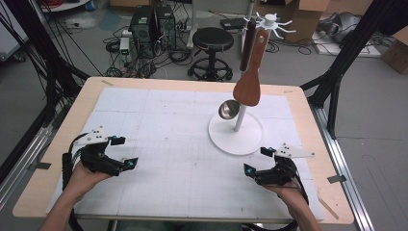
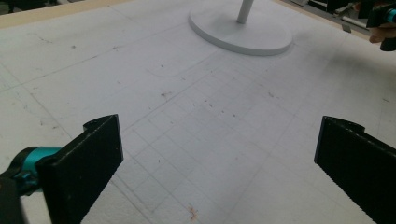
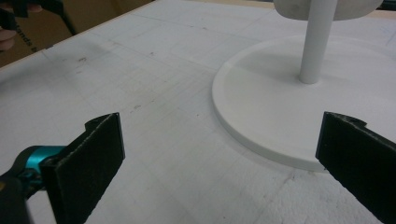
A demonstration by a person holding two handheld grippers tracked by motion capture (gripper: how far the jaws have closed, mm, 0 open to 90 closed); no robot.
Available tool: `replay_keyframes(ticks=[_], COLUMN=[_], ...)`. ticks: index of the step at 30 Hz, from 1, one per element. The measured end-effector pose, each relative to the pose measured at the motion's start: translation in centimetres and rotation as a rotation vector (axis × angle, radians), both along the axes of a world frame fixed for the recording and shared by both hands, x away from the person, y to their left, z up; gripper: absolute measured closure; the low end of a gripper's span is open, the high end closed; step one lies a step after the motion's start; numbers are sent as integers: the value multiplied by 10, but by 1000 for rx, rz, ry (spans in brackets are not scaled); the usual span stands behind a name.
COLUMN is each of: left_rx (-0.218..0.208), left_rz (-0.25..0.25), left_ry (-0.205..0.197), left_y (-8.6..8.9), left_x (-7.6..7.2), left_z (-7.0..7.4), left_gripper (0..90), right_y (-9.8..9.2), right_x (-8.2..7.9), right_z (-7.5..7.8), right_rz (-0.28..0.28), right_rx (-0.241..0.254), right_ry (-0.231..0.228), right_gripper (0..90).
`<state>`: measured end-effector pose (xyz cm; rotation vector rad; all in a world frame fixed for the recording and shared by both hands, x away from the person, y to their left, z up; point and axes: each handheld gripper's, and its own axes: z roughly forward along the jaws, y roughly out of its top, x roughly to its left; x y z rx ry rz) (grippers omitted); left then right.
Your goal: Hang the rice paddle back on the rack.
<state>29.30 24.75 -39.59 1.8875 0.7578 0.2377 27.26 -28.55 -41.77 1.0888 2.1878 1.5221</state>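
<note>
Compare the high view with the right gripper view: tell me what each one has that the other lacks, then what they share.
High view alone: the wooden spatula and metal ladle hanging from the rack's top hooks, the black stool and computer towers on the floor, and both forearms with the left gripper and right gripper held apart over the mat.

Right gripper view alone: a close look along its own wide-open black jaws.

Both: the white gridded mat, the rack's round white base and its pole.
</note>
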Motion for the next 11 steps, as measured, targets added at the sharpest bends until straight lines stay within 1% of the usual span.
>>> replay_keyframes(ticks=[4,7,11], left_rx=[1,-3,5], left_rz=[1,1,3], left_ry=[1,2,-1], left_y=[0,0,-1], left_x=[0,-1,-1], left_z=[-1,-1,-1], left_gripper=[17,17,17], right_y=[0,0,-2], right_x=[-1,-2,-5], right_z=[-3,-2,-2], right_rz=[6,7,2], right_rx=[2,3,4], right_ry=[5,-3,-6], right_gripper=[3,3,3])
